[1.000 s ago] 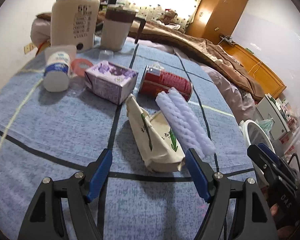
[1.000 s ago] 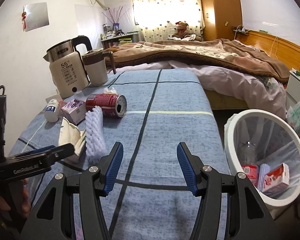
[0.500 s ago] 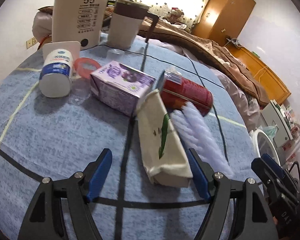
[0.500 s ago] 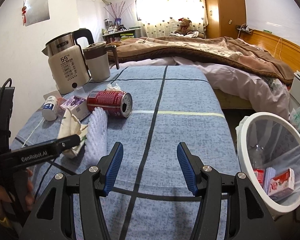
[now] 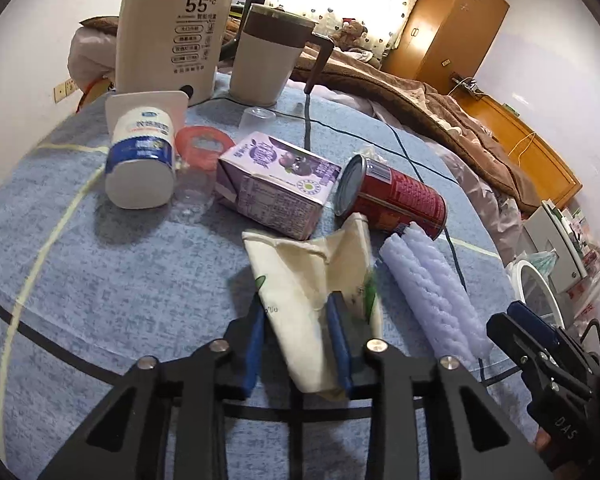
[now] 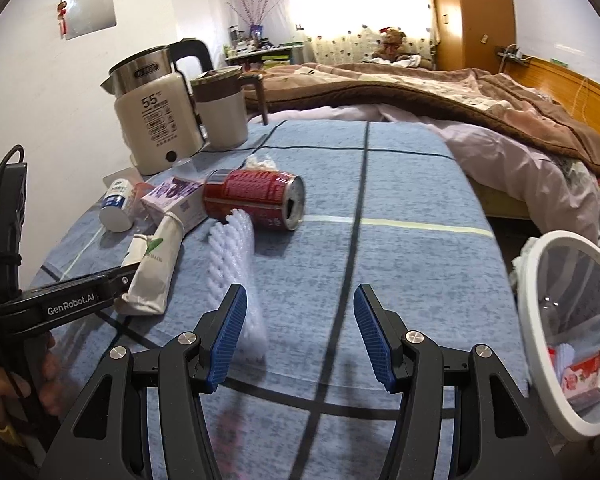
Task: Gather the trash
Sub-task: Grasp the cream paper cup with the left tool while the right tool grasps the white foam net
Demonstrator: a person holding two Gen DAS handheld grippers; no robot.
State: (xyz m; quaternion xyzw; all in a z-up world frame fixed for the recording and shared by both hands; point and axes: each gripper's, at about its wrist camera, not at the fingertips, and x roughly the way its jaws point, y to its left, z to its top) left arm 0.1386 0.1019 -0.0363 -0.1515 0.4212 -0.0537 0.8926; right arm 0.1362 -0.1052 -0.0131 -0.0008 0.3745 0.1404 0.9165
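The left gripper (image 5: 296, 340), wide open a second ago, is now clamped on the near end of the crumpled cream paper bag with green print (image 5: 312, 276); the bag has buckled upward between the blue pads. The pickup is judged secured, with transfer to the white-rimmed mesh bin (image 6: 540, 312) at 3 o'clock outstanding.

The right gripper (image 6: 300, 332) stands wide open and empty, as before, with the ribbed pale-lilac foam sleeve (image 6: 236, 264) just beside its left pad.

On the blue checked cloth worktop (image 5: 100, 272), at 12 o'clock from the bag, lie a rigid purple drink carton (image 5: 272, 184), a glossy red metal can (image 5: 396, 200) on its side, and a smooth white plastic bottle with blue label (image 5: 140, 160).
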